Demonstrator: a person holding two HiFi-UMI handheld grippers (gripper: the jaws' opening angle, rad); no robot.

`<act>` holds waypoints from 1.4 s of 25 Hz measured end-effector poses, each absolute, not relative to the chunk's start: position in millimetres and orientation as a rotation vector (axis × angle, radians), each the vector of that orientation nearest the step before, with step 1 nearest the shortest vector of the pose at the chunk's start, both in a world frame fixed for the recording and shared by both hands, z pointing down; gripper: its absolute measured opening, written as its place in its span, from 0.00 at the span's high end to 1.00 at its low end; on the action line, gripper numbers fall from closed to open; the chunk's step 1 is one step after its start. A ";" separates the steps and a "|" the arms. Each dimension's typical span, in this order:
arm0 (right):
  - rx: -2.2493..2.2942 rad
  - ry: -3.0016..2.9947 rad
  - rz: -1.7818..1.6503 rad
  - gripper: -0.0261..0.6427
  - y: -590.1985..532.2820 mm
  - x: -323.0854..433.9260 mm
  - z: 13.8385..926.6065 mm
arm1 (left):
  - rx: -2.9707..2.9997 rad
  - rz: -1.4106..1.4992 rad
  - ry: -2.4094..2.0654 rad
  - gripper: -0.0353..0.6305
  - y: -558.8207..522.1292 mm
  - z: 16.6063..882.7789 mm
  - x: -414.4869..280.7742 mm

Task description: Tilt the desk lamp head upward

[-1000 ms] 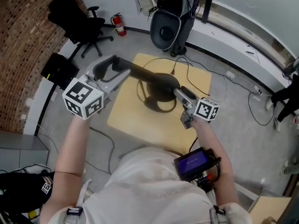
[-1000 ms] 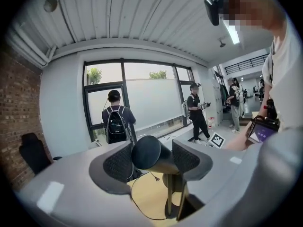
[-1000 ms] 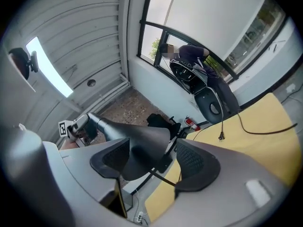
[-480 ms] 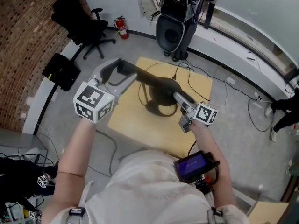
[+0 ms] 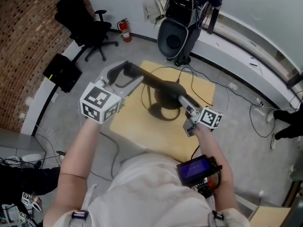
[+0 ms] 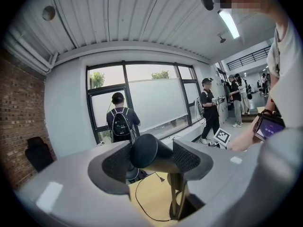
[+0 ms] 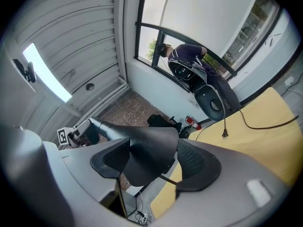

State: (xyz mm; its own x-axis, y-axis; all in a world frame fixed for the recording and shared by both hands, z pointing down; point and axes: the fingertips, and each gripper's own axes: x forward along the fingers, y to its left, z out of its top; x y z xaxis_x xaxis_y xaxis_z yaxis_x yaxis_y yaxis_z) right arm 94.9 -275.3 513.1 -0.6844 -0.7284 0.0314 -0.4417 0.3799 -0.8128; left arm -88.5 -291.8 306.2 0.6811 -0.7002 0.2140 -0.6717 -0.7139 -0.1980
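Observation:
A black desk lamp stands on a yellow table (image 5: 137, 122). Its ring base (image 5: 162, 110) lies under the cone-shaped lamp head (image 5: 168, 87). A long black tube arm (image 5: 142, 76) runs left from the head. My left gripper (image 5: 125, 73) is shut on the free end of the tube arm (image 6: 147, 151), both pads against it. My right gripper (image 5: 182, 98) is shut on the lamp head (image 7: 150, 150), which fills the gap between its jaws (image 7: 152, 159). In the left gripper view, the thin lamp stem (image 6: 175, 196) rises below the tube.
A power cable (image 5: 187, 71) loops across the table's far side. An office chair (image 5: 85, 25), a fire extinguisher (image 5: 124, 30) and a round black unit (image 5: 173, 40) stand on the floor beyond. A brick wall (image 5: 28, 37) is at the left. People stand near the windows (image 6: 118, 119).
Both grippers keep their hold. The left gripper with the tube end has drifted slightly right and up in the head view, and the lamp head sits a touch further right.

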 end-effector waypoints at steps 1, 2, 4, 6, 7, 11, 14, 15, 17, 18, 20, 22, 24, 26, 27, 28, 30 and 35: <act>-1.033 2.311 -1.207 0.48 -275.3 96.7 511.7 | -2.789 -0.411 1.143 0.53 -291.9 305.9 -88.7; -1.044 2.313 -1.202 0.48 -275.2 99.2 509.5 | -2.793 -0.401 1.147 0.53 -292.0 305.6 -88.4; -1.067 2.324 -1.182 0.48 -275.3 105.0 504.0 | -2.802 -0.377 1.153 0.53 -291.9 305.2 -87.4; -1.092 2.337 -1.162 0.48 -275.4 110.1 498.8 | -2.814 -0.352 1.159 0.53 -292.1 305.6 -87.3; -1.105 2.345 -1.154 0.48 -275.4 112.2 496.4 | -2.822 -0.340 1.163 0.53 -292.3 306.1 -87.6; -1.155 2.376 -1.136 0.48 -274.2 117.7 490.7 | -2.856 -0.305 1.174 0.53 -292.7 310.8 -91.0; -1.185 2.394 -1.115 0.48 -273.9 122.0 485.4 | -2.880 -0.282 1.175 0.53 -293.4 312.9 -92.8; -1.194 2.400 -1.108 0.48 -274.6 123.3 483.7 | -2.886 -0.275 1.177 0.53 -294.0 313.0 -93.4; -1.208 2.411 -1.098 0.48 -276.0 125.4 480.5 | -2.896 -0.264 1.179 0.53 -295.2 313.0 -94.5; -1.212 2.415 -1.097 0.48 -276.1 125.8 478.7 | -2.901 -0.260 1.180 0.53 -295.6 313.3 -95.1; -1.216 2.418 -1.098 0.49 -275.6 126.8 475.7 | -2.911 -0.251 1.180 0.53 -295.9 314.6 -96.2; -1.222 2.420 -1.093 0.49 -275.1 129.3 473.6 | -2.921 -0.246 1.177 0.53 -295.5 316.2 -96.2; -1.236 2.419 -1.083 0.49 -275.7 132.2 470.3 | -2.932 -0.241 1.173 0.52 -295.9 316.9 -95.9; -1.248 2.419 -1.066 0.49 -276.9 133.6 465.0 | -2.945 -0.229 1.172 0.52 -296.8 317.4 -97.0; -1.250 2.426 -1.053 0.49 -277.2 133.1 461.3 | -2.952 -0.221 1.174 0.52 -297.0 318.0 -98.1; -1.251 2.434 -1.039 0.49 -277.3 132.5 457.4 | -2.960 -0.212 1.176 0.52 -297.2 318.9 -99.4; -1.275 2.443 -1.024 0.49 -277.5 135.0 453.0 | -2.977 -0.197 1.177 0.52 -297.4 320.7 -100.8; -1.358 2.449 -1.005 0.49 -278.0 147.9 444.9 | -3.014 -0.158 1.176 0.52 -298.5 323.2 -98.4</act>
State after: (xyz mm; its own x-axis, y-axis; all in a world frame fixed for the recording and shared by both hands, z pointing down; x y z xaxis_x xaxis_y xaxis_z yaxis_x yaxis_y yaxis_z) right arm 147.9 -278.0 444.9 -0.5723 -0.8021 0.1704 -0.6905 0.3594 -0.6277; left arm -98.4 -298.5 323.2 0.7322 -0.6694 0.1259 -0.6788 -0.7322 0.0550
